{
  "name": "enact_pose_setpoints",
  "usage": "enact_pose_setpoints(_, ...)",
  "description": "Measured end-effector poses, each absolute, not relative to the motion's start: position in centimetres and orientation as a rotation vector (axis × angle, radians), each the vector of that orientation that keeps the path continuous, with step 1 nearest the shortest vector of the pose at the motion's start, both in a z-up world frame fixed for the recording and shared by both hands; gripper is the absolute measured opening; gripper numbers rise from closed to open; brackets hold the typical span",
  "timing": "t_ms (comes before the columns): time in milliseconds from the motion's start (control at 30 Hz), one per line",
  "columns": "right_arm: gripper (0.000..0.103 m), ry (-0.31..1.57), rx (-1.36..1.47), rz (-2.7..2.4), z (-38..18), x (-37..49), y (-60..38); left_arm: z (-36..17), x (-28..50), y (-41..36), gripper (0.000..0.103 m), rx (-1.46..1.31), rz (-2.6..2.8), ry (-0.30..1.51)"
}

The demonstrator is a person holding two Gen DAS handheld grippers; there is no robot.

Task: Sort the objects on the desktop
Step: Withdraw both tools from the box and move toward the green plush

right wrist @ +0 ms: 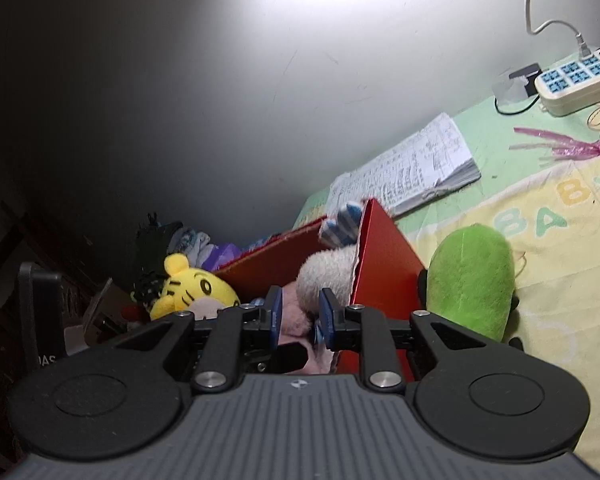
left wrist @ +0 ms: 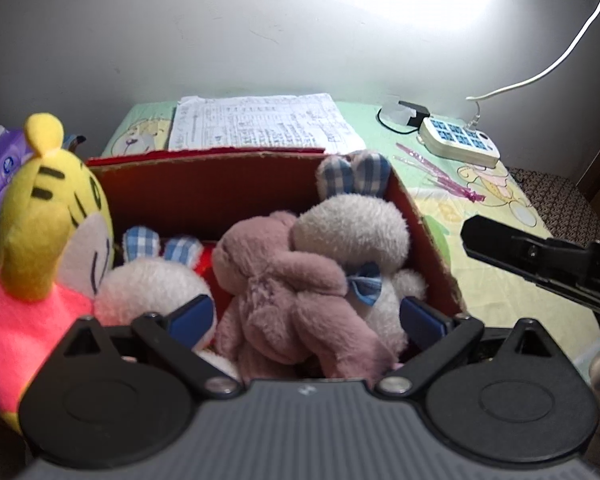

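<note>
Plush toys packed in red box (left wrist: 204, 196).
I hold left gripper (left wrist: 306, 316) wide open over them; right gripper (right wrist: 300, 314) narrow, empty (green plush (right wrist: 470, 280) outside).

Both grippers aimed forward, nothing clamped.
Left gripper (left wrist: 306, 318) has its blue pads spread wide; right gripper (right wrist: 300, 316) has its pads set narrow, apart, gripping nothing.
</note>
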State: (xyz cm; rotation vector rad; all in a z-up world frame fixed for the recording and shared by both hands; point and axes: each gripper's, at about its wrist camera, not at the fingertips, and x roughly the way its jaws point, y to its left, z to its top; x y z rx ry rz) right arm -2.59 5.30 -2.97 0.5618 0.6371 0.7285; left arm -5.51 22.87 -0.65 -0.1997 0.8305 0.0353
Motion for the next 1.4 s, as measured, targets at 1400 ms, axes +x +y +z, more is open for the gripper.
enact_pose_setpoints(1400,0.024,0.794,0.508,0.257,-10.6,0.5,-4.7,3.1,-8.1,14.4,0.099,-0.111,-0.237,0.707)
